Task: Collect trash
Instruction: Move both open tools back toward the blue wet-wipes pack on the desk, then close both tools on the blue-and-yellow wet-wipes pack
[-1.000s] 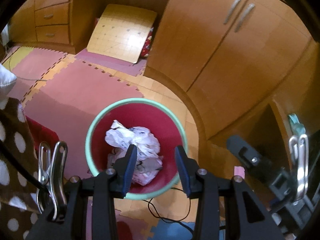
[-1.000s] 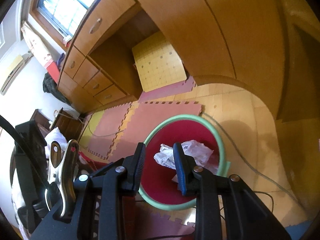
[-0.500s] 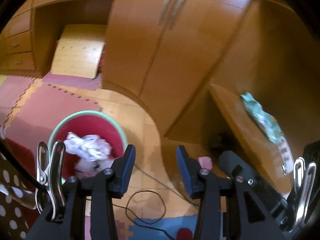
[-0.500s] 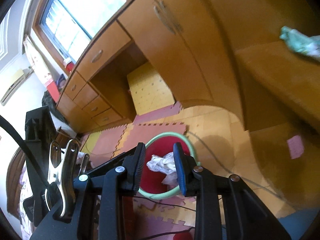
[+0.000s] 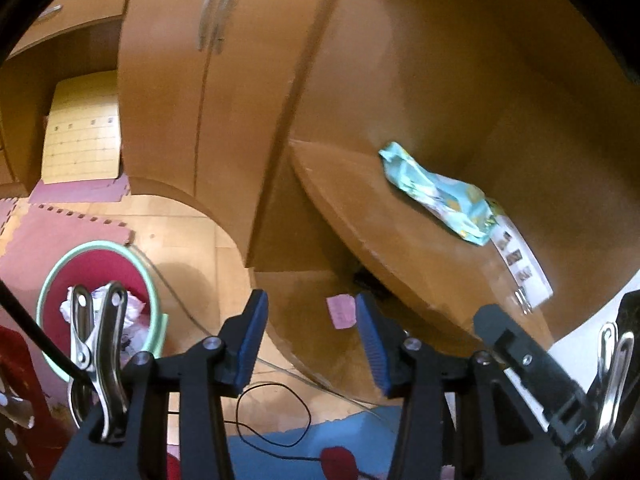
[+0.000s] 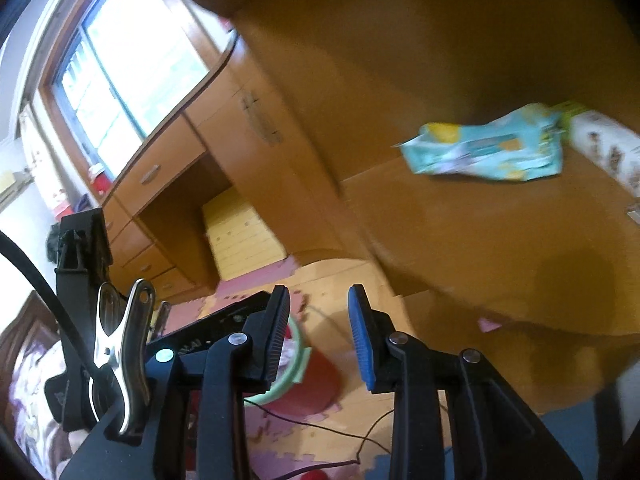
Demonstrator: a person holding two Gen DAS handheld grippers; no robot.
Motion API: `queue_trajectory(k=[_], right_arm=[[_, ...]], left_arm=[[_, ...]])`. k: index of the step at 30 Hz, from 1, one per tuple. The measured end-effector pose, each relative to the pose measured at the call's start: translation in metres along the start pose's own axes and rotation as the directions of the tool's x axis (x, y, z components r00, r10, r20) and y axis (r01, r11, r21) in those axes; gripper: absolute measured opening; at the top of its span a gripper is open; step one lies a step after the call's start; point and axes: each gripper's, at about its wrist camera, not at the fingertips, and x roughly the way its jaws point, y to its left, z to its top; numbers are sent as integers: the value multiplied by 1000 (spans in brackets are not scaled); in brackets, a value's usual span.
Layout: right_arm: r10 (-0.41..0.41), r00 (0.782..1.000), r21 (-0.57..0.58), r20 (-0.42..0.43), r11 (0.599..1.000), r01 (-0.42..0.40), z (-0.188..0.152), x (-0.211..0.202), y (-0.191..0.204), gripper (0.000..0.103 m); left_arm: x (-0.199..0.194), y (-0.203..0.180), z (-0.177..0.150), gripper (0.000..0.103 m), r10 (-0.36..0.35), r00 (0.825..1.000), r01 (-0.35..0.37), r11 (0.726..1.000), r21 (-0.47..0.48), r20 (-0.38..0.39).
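While both grippers hang above the floor, a crumpled light-blue wrapper (image 5: 436, 196) lies on the rounded wooden table (image 5: 384, 232), near its back edge against the wooden cabinet wall, with a white printed paper strip (image 5: 520, 260) just beside it. The left gripper (image 5: 312, 340) has its blue-padded jaws spreading wider at this moment, with nothing between them; through the gap a small pink slip (image 5: 341, 311) shows on the floor under the table's edge. Down to the left stands the red trash bin (image 5: 100, 276) with a pale green rim, crumpled white paper (image 5: 132, 308) inside it, on the floor beside pink foam mats (image 5: 68, 224). A thin black cable (image 5: 276, 416) loops over the floor in front of the gripper. The right gripper (image 6: 318, 336) holds its jaws apart and empty; in its blurred view the wrapper (image 6: 484, 152) sits up on the table (image 6: 480, 240), well apart from the jaws, and the bin (image 6: 308, 380) is partly hidden behind the left finger.
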Motion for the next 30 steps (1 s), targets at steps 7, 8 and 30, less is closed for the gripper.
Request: queue_trajectory(k=[7, 8, 30], right_arm=[[-80, 996, 56, 43, 995, 77, 18, -25, -50, 32], [-92, 995, 59, 45, 994, 90, 21, -26, -54, 32], [-355, 933, 144, 52, 928, 345, 112, 24, -146, 39]], left_arm=[[15, -38, 10, 48, -26, 1000, 26, 999, 28, -11], [17, -42, 13, 48, -27, 1000, 27, 999, 33, -10], [114, -138, 120, 49, -15, 998, 6, 986, 164, 53]])
